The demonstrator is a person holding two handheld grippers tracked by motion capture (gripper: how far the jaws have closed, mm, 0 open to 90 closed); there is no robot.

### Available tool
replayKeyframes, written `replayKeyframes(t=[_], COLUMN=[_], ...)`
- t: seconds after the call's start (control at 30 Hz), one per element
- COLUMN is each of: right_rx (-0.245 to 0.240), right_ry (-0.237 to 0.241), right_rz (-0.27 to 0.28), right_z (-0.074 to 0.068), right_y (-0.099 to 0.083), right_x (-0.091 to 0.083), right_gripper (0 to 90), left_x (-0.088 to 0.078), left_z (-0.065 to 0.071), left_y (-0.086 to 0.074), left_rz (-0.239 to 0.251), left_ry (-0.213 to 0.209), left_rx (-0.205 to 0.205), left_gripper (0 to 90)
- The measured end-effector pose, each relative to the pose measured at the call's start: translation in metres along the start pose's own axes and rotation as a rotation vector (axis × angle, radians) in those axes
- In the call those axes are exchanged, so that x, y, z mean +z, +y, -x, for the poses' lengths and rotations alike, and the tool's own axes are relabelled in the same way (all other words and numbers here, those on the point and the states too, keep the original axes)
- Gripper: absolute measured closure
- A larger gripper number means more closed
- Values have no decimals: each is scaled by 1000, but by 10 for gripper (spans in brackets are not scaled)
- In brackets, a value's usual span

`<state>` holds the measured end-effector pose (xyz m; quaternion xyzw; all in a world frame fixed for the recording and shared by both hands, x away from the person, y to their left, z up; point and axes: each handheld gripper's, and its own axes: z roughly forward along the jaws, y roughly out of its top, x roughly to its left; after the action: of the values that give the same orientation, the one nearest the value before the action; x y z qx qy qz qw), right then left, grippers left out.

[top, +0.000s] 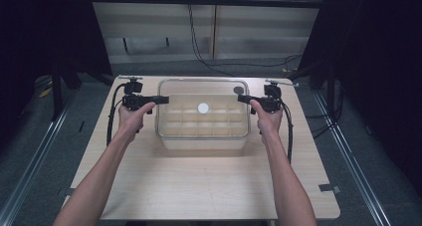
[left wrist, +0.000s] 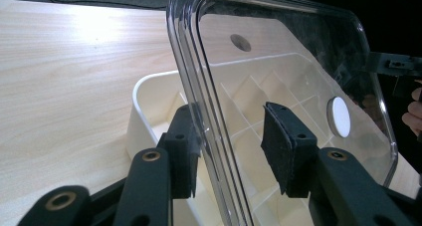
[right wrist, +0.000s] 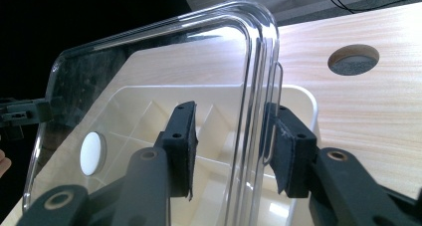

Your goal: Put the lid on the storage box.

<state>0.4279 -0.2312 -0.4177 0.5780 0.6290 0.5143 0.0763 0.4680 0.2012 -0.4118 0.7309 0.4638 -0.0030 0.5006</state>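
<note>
A cream-coloured plastic box [top: 204,136] sits near the middle of the pale wooden surface [top: 199,186]; inside, thin walls divide it into a grid of small compartments, and as far as I can see through the cover they hold nothing. Over the box lies a clear lid [top: 171,84] with rounded corners and a white round disc [top: 203,107] at its centre; from the high view it covers the box squarely, while the left gripper view shows its near edge standing above the box's rim, so whether it is seated all round I cannot tell.

The left gripper [top: 161,99] reaches in from the left at the lid's short edge; in the left gripper view [left wrist: 231,151] the rim of the lid runs between the two pads, close against one pad and clear of the other, so the jaws are spread around the edge rather than pinching it. The right gripper [top: 242,98] comes in from the opposite side; in the right gripper view [right wrist: 231,149] the lid's rim again passes between the pads with a gap on one side and the other pad close beside it, so it too is parted and loose about the lid.

A round hole [top: 238,90] in the surface shows behind the box's far right corner.
</note>
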Motion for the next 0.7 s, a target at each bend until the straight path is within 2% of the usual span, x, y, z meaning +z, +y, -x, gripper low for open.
replayKeyframes(t=[0.1,0.37,0.57,0.6,0.63,0.7], right_rx=[8,10,-13,-17,-16,-21], right_ry=[-9,-31,-75,-80,-82,-95], right_rz=[-7,-18,-41,-43,-46,-56], right_z=[3,6,5,6,6,6], right_y=[0,-4,-7,-8,-8,-9], right_x=[1,6,13,14,15,17], right_gripper=[578,553,511,506,499,474], left_x=[5,10,15,15,16,16], left_z=[1,-3,-9,-10,-10,-10], left_y=[0,-2,-7,-8,-8,-8], left_rz=[-27,-39,-47,-55,-49,-63], left_ry=[31,39,39,41,44,56], left_rx=[10,6,-25,-16,-24,-5], left_gripper=[571,563,559,558,558,555])
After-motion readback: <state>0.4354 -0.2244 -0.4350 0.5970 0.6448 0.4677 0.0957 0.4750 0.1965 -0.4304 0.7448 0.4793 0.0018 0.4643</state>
